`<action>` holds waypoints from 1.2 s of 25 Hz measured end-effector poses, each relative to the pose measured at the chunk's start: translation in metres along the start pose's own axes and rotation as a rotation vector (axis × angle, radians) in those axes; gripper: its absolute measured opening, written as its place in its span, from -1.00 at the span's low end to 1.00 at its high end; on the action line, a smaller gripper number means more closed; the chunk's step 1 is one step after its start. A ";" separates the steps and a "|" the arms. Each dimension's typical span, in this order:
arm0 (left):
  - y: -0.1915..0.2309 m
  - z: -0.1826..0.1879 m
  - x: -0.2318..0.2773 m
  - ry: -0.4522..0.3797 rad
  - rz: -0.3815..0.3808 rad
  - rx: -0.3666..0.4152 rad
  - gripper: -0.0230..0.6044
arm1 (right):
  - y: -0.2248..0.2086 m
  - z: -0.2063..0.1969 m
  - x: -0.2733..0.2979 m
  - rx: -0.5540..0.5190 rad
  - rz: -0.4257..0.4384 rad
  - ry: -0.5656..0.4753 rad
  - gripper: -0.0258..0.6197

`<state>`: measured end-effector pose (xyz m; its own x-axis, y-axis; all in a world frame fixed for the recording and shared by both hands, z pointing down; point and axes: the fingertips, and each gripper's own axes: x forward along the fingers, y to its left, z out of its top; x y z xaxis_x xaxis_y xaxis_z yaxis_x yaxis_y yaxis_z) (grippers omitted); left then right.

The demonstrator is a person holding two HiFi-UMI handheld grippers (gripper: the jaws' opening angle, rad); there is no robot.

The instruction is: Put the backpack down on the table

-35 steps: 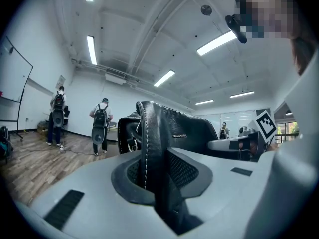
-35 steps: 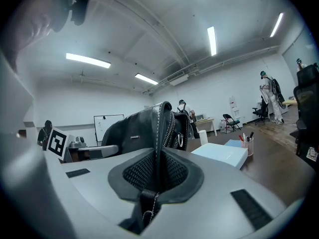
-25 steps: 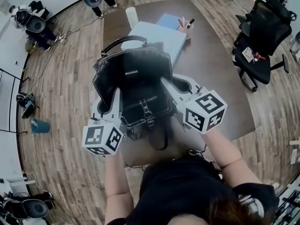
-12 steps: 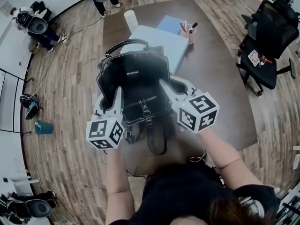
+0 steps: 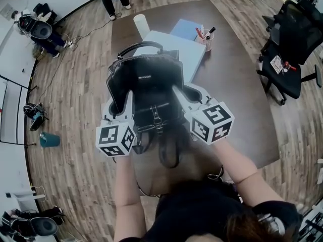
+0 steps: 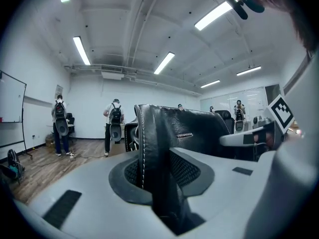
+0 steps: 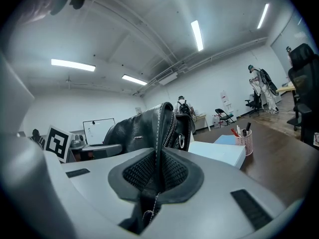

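In the head view a black leather backpack stands upright between both grippers over the near end of the brown table, its handle arching toward the far side. The left gripper holds the left side panel. In the left gripper view the leather sits between the pads of that gripper while the jaws are opening. On the other side, the right gripper is shut on the right edge. That stitched seam is pinched between its pads. Whether the bag's base rests on the table is hidden.
Just beyond the bag lies a white flat box, with a blue notebook, a pink pen cup and a white cylinder farther back. A black office chair stands right of the table. A teal cup is on the floor at left.
Both grippers and the backpack have shifted a little forward over the table and sunk slightly. The bag stays upright between them.
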<state>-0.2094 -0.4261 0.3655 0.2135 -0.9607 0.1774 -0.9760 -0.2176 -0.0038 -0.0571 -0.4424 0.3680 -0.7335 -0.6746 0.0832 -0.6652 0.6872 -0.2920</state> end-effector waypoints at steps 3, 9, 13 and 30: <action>0.006 -0.001 0.009 0.004 0.005 0.005 -0.51 | -0.005 -0.001 0.007 0.001 -0.003 -0.004 -0.78; 0.010 -0.010 0.023 0.020 0.004 -0.001 -0.47 | -0.017 -0.010 0.015 -0.004 -0.032 0.003 -0.77; 0.010 -0.016 0.034 0.033 -0.005 0.009 -0.44 | -0.028 -0.015 0.018 0.005 -0.055 0.012 -0.76; 0.015 -0.034 0.043 0.060 -0.014 -0.017 -0.34 | -0.039 -0.028 0.023 0.024 -0.046 0.008 -0.68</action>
<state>-0.2167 -0.4653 0.4063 0.2245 -0.9454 0.2364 -0.9737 -0.2273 0.0159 -0.0519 -0.4768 0.4080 -0.7035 -0.7029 0.1047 -0.6946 0.6491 -0.3101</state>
